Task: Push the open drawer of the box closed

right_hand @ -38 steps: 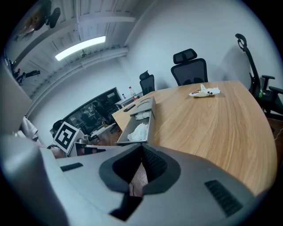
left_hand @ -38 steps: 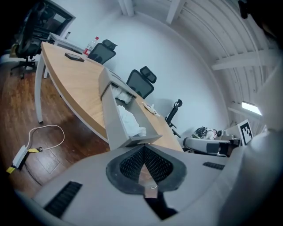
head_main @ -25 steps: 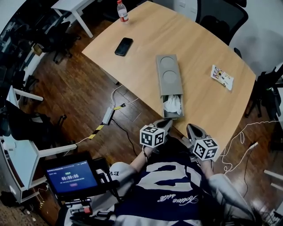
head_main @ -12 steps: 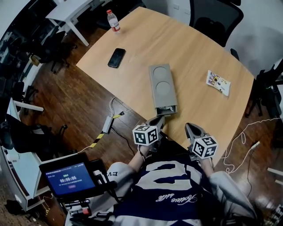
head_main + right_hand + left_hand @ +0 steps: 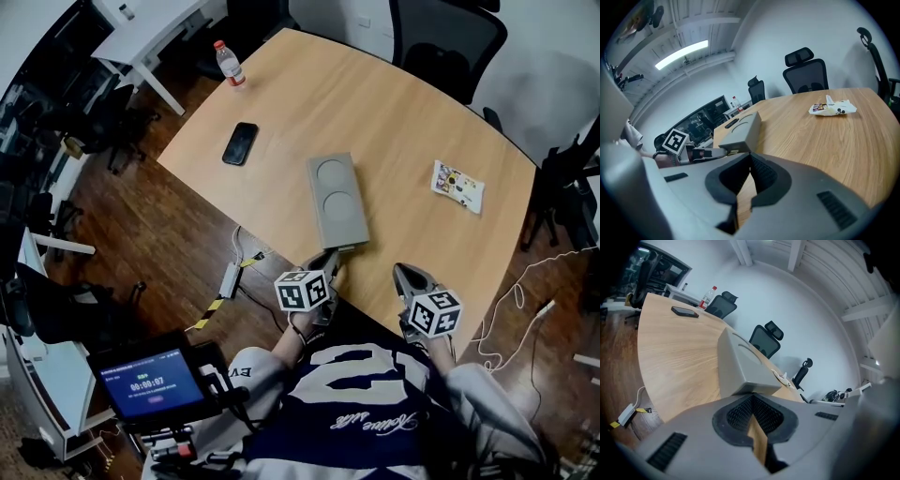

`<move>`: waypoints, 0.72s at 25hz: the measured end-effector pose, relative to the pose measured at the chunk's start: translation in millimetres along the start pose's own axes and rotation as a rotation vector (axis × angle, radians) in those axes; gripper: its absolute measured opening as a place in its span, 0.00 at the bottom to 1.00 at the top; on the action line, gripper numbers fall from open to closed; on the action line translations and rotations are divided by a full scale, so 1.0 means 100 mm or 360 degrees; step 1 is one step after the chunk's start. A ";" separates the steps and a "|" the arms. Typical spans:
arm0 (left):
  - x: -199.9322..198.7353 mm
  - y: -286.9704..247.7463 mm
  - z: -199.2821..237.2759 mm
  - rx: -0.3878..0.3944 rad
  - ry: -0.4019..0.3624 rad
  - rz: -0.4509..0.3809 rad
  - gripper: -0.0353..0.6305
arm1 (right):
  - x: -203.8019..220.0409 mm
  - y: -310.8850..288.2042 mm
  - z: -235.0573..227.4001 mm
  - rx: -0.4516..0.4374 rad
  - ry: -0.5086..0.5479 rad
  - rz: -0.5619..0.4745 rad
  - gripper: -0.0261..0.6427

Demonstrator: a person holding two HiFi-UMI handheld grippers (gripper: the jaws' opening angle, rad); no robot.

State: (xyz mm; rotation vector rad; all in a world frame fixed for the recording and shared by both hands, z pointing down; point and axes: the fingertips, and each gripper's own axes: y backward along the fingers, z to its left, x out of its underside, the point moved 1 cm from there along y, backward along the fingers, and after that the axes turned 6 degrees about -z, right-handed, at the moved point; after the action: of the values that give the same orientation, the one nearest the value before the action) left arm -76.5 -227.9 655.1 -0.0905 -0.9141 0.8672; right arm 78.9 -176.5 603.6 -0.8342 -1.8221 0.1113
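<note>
My left gripper (image 5: 328, 259), fingers together on nothing, sits at the near end of the box (image 5: 336, 199), whose drawer (image 5: 348, 247) looks almost in. My right gripper (image 5: 406, 275), likewise pinched empty, idles beside that end. If I push harder, I might skid the whole box.

The wooden table (image 5: 394, 122) carries a grey box (image 5: 337, 200) near its front edge, a black phone (image 5: 240, 142) left of it, an upright bottle (image 5: 229, 64) at the far-left corner, and a packet (image 5: 457, 186) on the right.
</note>
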 end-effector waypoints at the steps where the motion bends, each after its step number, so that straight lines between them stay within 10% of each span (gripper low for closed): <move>1: -0.01 0.00 0.00 -0.0001 -0.0008 -0.0003 0.05 | -0.01 -0.02 0.00 -0.0005 0.0000 -0.0002 0.03; 18: -0.30 1.07 -0.67 0.0127 -0.0541 -0.0217 0.05 | -0.08 0.04 0.73 -0.0285 0.0116 -0.0125 0.03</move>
State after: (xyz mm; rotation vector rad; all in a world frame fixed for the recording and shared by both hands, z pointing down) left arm -103.1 -158.5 548.3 0.1919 -1.1864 0.8036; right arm 20.0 -156.1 564.8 -0.8783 -1.8119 -0.1330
